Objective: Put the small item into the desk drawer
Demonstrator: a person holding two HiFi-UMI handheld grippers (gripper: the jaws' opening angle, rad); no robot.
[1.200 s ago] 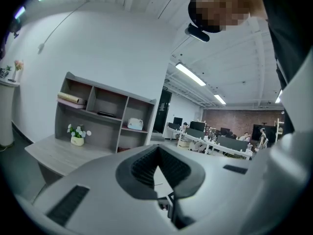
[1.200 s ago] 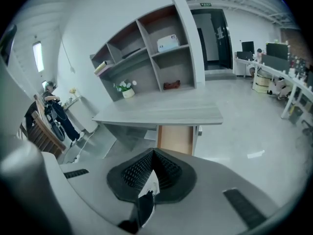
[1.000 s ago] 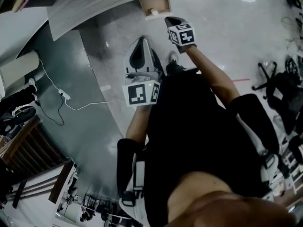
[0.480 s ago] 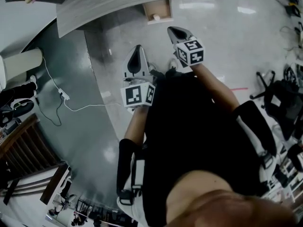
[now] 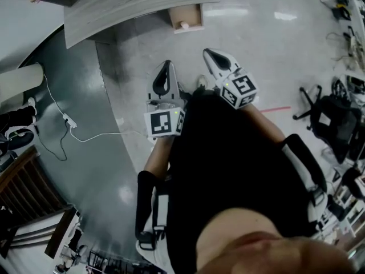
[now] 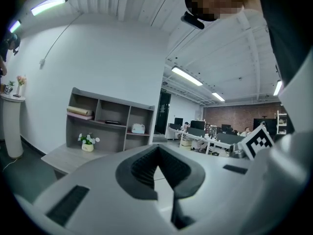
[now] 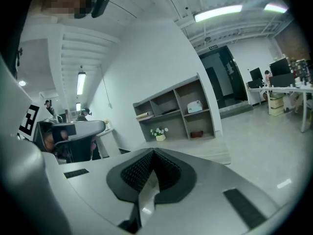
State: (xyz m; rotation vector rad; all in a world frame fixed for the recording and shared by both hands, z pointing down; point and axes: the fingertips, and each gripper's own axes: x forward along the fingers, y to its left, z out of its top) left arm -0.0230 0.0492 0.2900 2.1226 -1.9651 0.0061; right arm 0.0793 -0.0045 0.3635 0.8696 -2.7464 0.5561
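Nearest: dark-clothed torso (image 5: 239,170) of the person, filling the near right of the head view.

Just beyond, at left: left gripper (image 5: 166,67), jaws together, nothing clamped. Beside it at right, close but apart: right gripper (image 5: 212,55), jaws likewise pressed together and empty. Both aimed toward the far side, above pale floor (image 5: 256,33), well short of the drawer.

Farther: desk drawer (image 5: 193,13), drawn out from under the pale wood-grain surface (image 5: 131,1) and standing open. At its near edge: small item (image 5: 184,25), a whitish piece, apparently lying inside. Too small for its shape to be told. Touched by neither gripper.

On the floor at left: white cable (image 5: 74,127). At far right: office chair (image 5: 325,110). Farthest, in the left gripper view: open shelf unit (image 6: 110,124) against a white wall.

Step in hand, as judged: placing apparently complete, with the item in the drawer and both grippers clear of it. Drawer not yet shut.

Next move, if closing is wanted: one gripper brought forward to the drawer front, jaws kept together, set squarely against the panel and pushed straight in. To be done slowly, so as not to jolt the item or skew the drawer on its runners.
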